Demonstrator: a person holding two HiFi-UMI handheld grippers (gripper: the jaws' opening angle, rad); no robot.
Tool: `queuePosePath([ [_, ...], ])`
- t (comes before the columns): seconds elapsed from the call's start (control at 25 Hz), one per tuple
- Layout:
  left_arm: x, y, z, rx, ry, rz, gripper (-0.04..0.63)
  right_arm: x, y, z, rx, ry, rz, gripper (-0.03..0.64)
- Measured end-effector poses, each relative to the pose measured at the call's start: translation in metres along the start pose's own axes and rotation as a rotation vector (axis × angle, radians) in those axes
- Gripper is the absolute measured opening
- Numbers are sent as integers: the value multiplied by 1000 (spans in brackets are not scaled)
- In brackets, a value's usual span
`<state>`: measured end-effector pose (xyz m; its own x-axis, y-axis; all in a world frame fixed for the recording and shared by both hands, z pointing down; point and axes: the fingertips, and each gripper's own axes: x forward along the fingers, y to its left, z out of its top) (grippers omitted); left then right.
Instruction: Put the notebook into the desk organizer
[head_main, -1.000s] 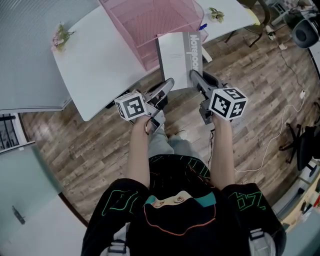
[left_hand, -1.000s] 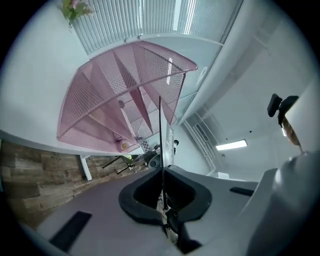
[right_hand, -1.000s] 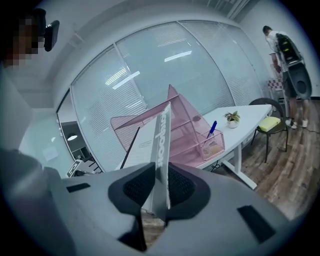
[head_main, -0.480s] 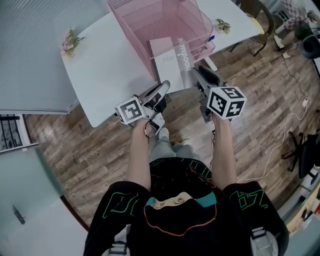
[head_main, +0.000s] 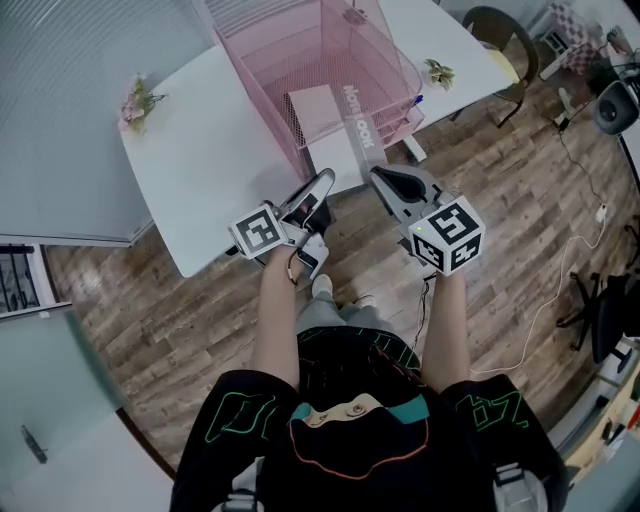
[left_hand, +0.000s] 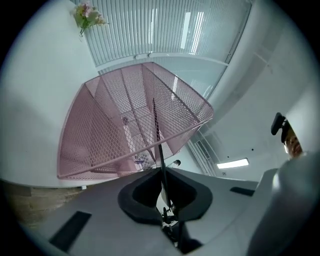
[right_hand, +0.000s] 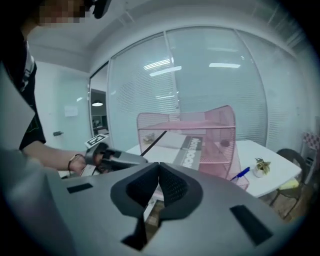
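Note:
A pink wire-mesh desk organizer (head_main: 300, 50) (left_hand: 100, 125) (right_hand: 210, 125) stands on the white table (head_main: 200, 140). The white notebook (head_main: 325, 130) (right_hand: 175, 142) lies flat, its far half inside the organizer's front opening and its printed spine to the right. My left gripper (head_main: 325, 180) (left_hand: 161, 170) grips the notebook's near left edge, which shows as a thin dark line (left_hand: 157, 135) between jaws that are starting to open. My right gripper (head_main: 378, 172) (right_hand: 159, 167) is shut at the near right corner by the spine. The left gripper (right_hand: 115, 157) also shows in the right gripper view.
A flower sprig (head_main: 138, 100) lies at the table's left end. A small plant (head_main: 437, 72) (right_hand: 260, 167) and a blue pen (head_main: 418, 100) (right_hand: 240, 173) are beside the organizer's right side. A chair (head_main: 500, 25) stands beyond the table, and cables run over the wooden floor.
Both grippers have pushed forward, and the notebook has slid from in front of the organizer into its opening. It has tipped from facing up towards me to lying flatter.

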<state>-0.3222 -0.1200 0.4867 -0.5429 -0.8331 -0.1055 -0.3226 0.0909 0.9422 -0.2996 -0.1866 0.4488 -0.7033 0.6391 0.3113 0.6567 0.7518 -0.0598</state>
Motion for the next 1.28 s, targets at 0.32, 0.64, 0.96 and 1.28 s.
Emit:
queuePosePath([
  [0.32, 9, -6, 10, -19, -7, -47, 62, 22, 28, -42, -187, 261, 113, 6],
  [0.64, 1, -6, 12, 160, 105, -42, 190, 45, 12, -28, -195, 236, 11, 6],
  [0.96, -10, -18, 7, 270, 256, -82, 104, 74, 2, -13, -176, 229, -61, 6],
  [1.28, -14, -34, 30, 384, 212, -115, -7, 89, -11, -9, -157, 222, -98, 6],
])
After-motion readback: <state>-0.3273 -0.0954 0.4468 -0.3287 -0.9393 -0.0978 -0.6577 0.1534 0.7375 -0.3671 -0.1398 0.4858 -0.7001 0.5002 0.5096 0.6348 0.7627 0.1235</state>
